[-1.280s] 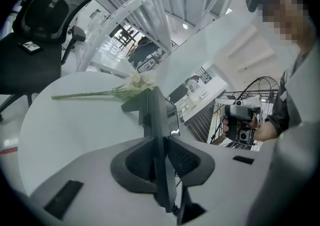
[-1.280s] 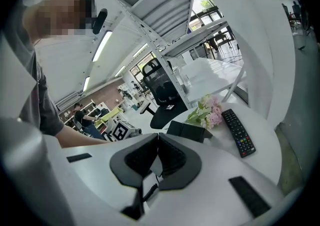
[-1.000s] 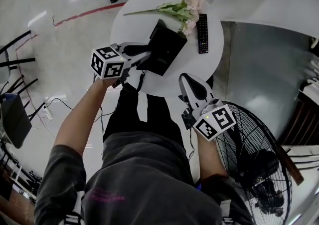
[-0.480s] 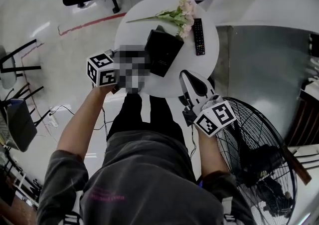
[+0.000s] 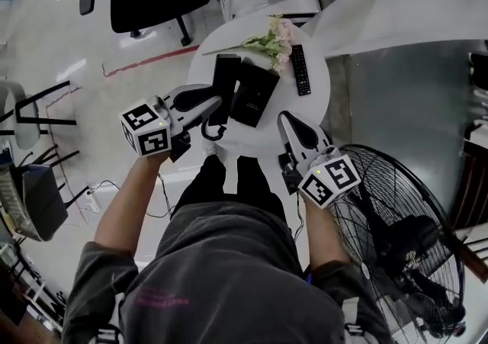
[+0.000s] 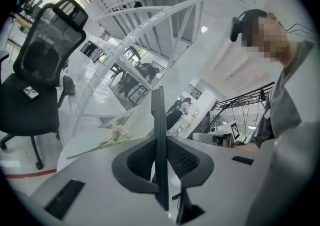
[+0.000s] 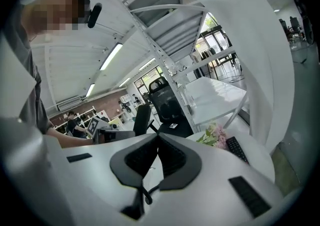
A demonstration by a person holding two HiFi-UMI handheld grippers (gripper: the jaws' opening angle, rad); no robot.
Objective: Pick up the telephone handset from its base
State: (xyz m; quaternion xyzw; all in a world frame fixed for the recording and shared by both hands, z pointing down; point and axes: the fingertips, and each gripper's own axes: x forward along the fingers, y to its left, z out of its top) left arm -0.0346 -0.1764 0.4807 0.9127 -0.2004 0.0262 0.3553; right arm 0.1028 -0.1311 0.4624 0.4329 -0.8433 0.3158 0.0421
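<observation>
Okay, the left gripper (image 5: 213,102) is clamped on the black, slab-shaped plastic telephone handset (image 5: 226,75). Its own camera shows the handset edge-on and upright, with a ribbed pad pressed to each flat side. From the head view, the handset hangs over the left part of the round white table (image 5: 314,106), just beside the left side of the black rectangular telephone base (image 5: 256,97). I judge it clear of the cradle. The black coiled cord (image 5: 212,133) loops down from it past the near edge of the table.

The right gripper (image 5: 288,123) hovers at the near-right edge with its jaws together and nothing between them, so it plays no part in the hold. A spray of pink artificial flowers with green stems (image 5: 271,39) lies at the far edge. A slim black remote control (image 5: 300,69) lies toward the right edge, and both are well apart from the action.

So the step in hand is the pick-up itself, and by my reading it is all but done. The next move calls for a steady clamp and a gentle carry up and away, keeping slack in the cord so it doesn't drag the base toward the near edge.
</observation>
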